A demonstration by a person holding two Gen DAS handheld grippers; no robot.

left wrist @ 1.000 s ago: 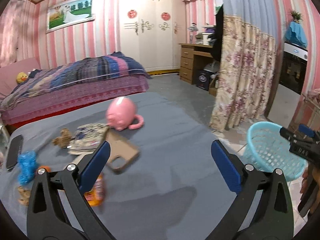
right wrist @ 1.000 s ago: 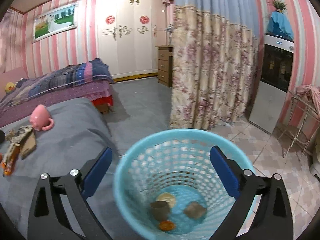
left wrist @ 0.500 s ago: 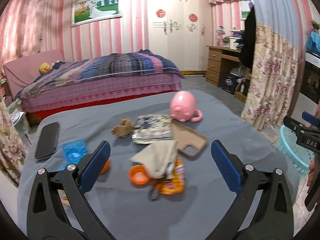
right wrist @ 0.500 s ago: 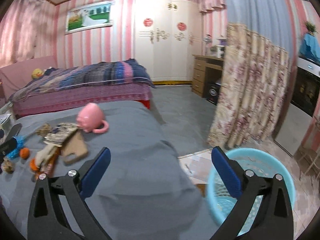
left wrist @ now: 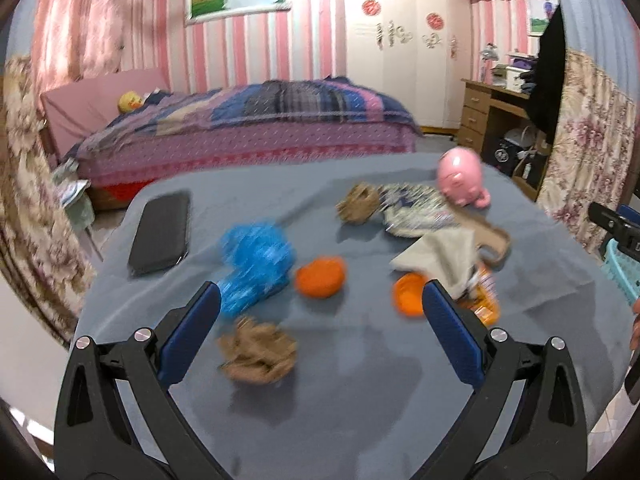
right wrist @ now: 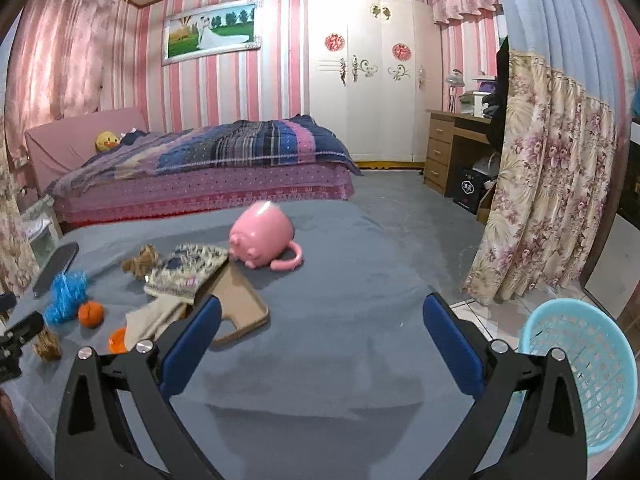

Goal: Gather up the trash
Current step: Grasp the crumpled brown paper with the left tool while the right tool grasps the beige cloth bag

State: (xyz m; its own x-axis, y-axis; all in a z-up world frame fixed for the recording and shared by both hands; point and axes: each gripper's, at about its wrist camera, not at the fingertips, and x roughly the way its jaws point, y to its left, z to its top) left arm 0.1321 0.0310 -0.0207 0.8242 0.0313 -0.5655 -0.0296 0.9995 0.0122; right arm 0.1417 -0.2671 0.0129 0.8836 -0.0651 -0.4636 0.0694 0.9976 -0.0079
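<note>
Brown wad [left wrist: 257, 350] now sits between the left gripper [left wrist: 320, 334] jaws, which are wide open and empty; a second ago that camera faced the basket [right wrist: 582, 374]. Right gripper [right wrist: 322, 340] swung off the basket too, jaws wide, empty. Looks like next pickup, wad first.

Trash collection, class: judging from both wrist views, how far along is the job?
Done: nothing these views can confirm; the inside of the blue basket on the floor is hidden. In hand: nothing. The left gripper and right gripper both have open, empty jaws. Left: the crumpled brown paper nearest the left gripper, the blue plastic wad, an orange peel and the snack wrapper all lie on the grey table.
</note>
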